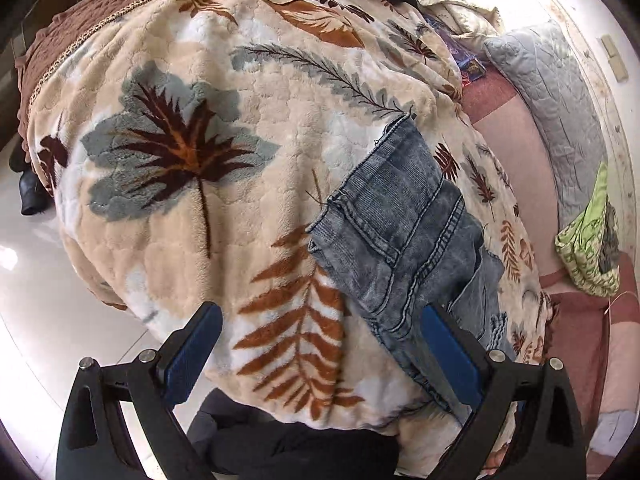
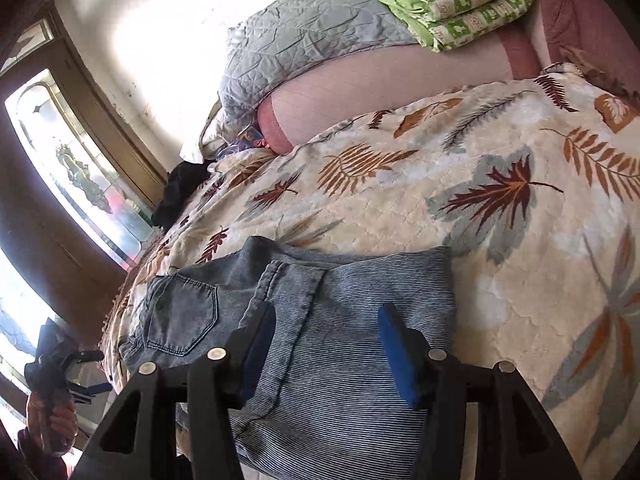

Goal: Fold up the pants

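Faded blue jeans (image 1: pixel 400 216) lie folded on a cream blanket (image 1: pixel 180 140) printed with leaves. In the left wrist view they stretch from the middle to the lower right. My left gripper (image 1: pixel 320 312) hangs open over the blanket's near edge, its right finger above the denim and nothing between the pads. In the right wrist view the jeans (image 2: pixel 352 280) lie just below my right gripper (image 2: pixel 327 312), back pocket (image 2: pixel 184 312) to the left. Its jaws stand apart above the cloth without pinching it. The left gripper (image 2: pixel 76 372) shows at lower left, held in a hand.
A grey quilted pillow (image 2: pixel 300 40) and a green patterned cloth (image 2: pixel 472 0) lie at the bed's far side on a pink sheet (image 2: pixel 380 96). A black garment (image 2: pixel 180 192) sits at the blanket's far left. Pale floor (image 1: pixel 40 280) borders the bed, with a window (image 2: pixel 72 160) beyond.
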The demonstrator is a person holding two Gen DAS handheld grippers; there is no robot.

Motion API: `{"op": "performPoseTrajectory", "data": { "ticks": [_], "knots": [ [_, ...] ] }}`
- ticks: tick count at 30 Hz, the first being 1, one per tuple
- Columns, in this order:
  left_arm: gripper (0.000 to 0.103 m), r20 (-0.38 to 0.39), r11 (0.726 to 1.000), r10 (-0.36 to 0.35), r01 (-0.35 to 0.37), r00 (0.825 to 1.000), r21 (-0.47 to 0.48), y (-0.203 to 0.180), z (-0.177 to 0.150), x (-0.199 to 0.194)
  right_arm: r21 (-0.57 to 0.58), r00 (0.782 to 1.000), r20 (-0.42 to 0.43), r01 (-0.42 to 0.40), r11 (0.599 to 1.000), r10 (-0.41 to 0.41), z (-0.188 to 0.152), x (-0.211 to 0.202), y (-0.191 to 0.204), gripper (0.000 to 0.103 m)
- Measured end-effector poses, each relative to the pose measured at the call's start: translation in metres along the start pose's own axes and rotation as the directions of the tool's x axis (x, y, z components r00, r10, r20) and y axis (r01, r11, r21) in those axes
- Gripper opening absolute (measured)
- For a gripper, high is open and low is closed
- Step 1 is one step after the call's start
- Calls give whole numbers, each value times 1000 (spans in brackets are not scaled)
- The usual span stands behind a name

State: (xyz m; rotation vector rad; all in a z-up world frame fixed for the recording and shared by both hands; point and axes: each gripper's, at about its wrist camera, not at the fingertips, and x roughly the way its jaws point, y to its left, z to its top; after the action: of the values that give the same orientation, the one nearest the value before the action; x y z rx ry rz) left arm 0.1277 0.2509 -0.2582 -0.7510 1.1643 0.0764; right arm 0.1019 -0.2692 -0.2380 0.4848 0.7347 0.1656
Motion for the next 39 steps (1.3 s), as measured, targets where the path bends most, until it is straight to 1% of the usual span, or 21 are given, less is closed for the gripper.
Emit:
{"op": "performPoseTrajectory", "data": {
  "ticks": [5, 7, 10, 12, 14, 17, 20, 22, 23, 24, 26, 31, 34, 35, 36, 39],
  "knots": [
    [99, -20, 996, -22, 20, 1000, -84, 0, 14, 22, 22, 1000, 23, -1, 1000, 1, 4, -13, -12, 57],
    [99, -30, 994, -44, 41, 999, -102, -3, 15, 29, 34, 999, 35, -10, 999, 9, 6, -18, -17, 57],
    [93, -36, 990, -104, 100, 994, -100, -8, 17, 34, 45, 999, 50, -12, 999, 10, 9, -25, -22, 57],
    [84, -45, 985, -137, 131, 990, -110, -8, 18, 38, 50, 998, 53, -16, 999, 13, 10, -26, -23, 57],
    [78, -51, 978, -171, 164, 984, -128, -6, 18, 41, 49, 998, 56, -17, 999, 14, 10, -27, -23, 57],
    [77, -42, 969, -221, 214, 974, -123, -8, 17, 41, 39, 998, 53, -16, 999, 14, 10, -27, -22, 57],
    [76, -20, 965, -240, 236, 971, -115, -9, 21, 42, 23, 999, 43, -12, 1000, 11, 10, -23, -18, 57],
    [75, -19, 967, -229, 225, 973, -118, -8, 24, 47, 11, 999, 38, -8, 1000, 8, 9, -21, -16, 57],
    [70, -14, 968, -223, 219, 975, -123, -6, 24, 48, 5, 999, 35, -7, 1000, 7, 9, -20, -15, 57],
    [69, -9, 967, -224, 221, 975, -127, -4, 24, 49, -3, 999, 35, -3, 1000, 3, 9, -19, -13, 57],
    [69, 0, 967, -226, 224, 974, -122, -3, 24, 47, -11, 999, 33, 3, 1000, -3, 8, -19, -12, 57],
    [69, 33, 975, -192, 195, 981, -106, -6, 30, 48, -13, 1000, 27, 4, 1000, -4, 7, -16, -11, 57],
    [68, 47, 984, -161, 164, 986, -76, -10, 30, 51, -22, 1000, 30, 6, 1000, -6, 7, -16, -9, 57],
    [61, 54, 986, -147, 151, 988, -69, -12, 30, 51, -24, 1000, 29, 6, 1000, -6, 7, -16, -8, 57],
    [52, 60, 989, -133, 136, 989, -58, -13, 29, 50, -25, 1000, 30, 10, 1000, -9, 7, -16, -8, 57],
    [39, 65, 993, -107, 110, 992, -44, -11, 29, 49, -16, 999, 35, 12, 1000, -12, 8, -17, -10, 57]
  ]
}}
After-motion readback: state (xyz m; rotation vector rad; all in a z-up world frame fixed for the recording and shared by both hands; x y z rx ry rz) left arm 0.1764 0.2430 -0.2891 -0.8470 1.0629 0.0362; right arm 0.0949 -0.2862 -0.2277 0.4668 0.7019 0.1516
